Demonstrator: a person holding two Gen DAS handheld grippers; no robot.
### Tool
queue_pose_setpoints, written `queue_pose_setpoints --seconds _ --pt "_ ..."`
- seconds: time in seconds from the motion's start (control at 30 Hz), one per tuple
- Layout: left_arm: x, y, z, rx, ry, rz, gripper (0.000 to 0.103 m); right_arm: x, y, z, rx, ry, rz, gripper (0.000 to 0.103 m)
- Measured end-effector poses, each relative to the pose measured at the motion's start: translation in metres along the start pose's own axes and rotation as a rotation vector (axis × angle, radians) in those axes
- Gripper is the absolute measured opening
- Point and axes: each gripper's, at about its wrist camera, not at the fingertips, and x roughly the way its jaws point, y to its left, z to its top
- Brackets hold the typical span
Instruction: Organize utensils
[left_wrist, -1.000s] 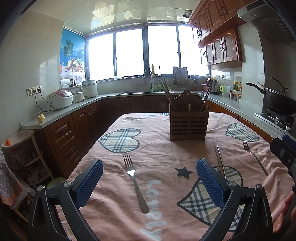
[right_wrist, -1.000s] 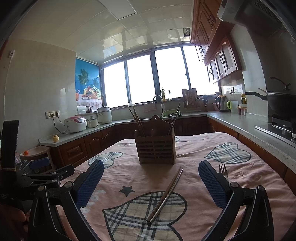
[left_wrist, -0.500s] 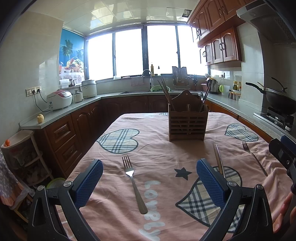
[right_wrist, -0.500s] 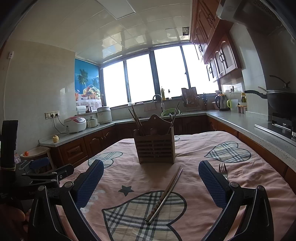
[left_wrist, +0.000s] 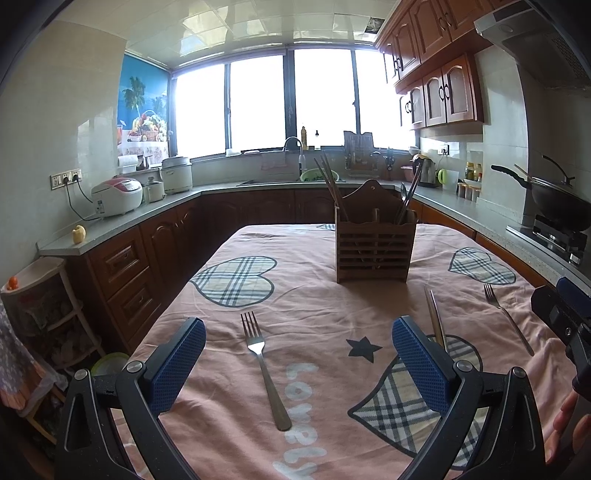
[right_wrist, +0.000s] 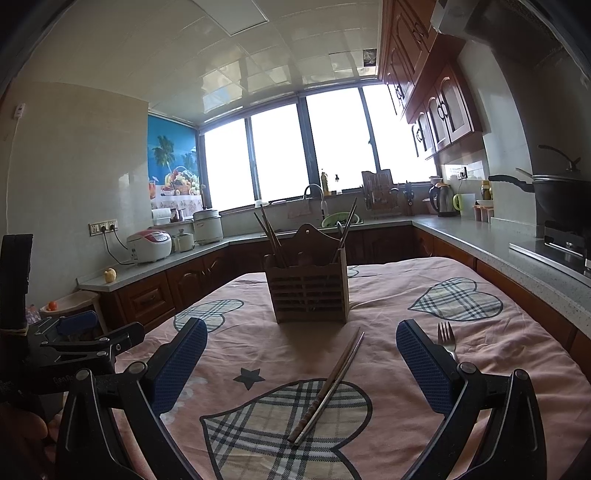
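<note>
- Left gripper (left_wrist: 299, 354): jaws wide, empty, above fork (left_wrist: 263, 365) on tablecloth (left_wrist: 317, 306).
- Right gripper (right_wrist: 301, 354): wide, empty, over chopsticks (right_wrist: 328, 386); holder (right_wrist: 308, 291) beyond.
- Risk: thin metal slipping, cloth pinched.

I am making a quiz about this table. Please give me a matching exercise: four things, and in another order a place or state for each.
1. slatted wooden utensil holder
2. steel fork
3. pair of metal chopsticks
4. black wok

a. lying between the open left tongs
b. on the stove
c. upright, already holding utensils
d. lying on a plaid heart

Pairs: 1-c, 2-a, 3-d, 4-b
</note>
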Motion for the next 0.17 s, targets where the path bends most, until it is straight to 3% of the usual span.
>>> queue_pose_setpoints --seconds 0.17 --pt "0.0035 -0.002 0.0035 0.0 0.007 -0.008 0.102 0.0061 -0.0016 -0.0009 0.0 0.015 -0.004 0.103"
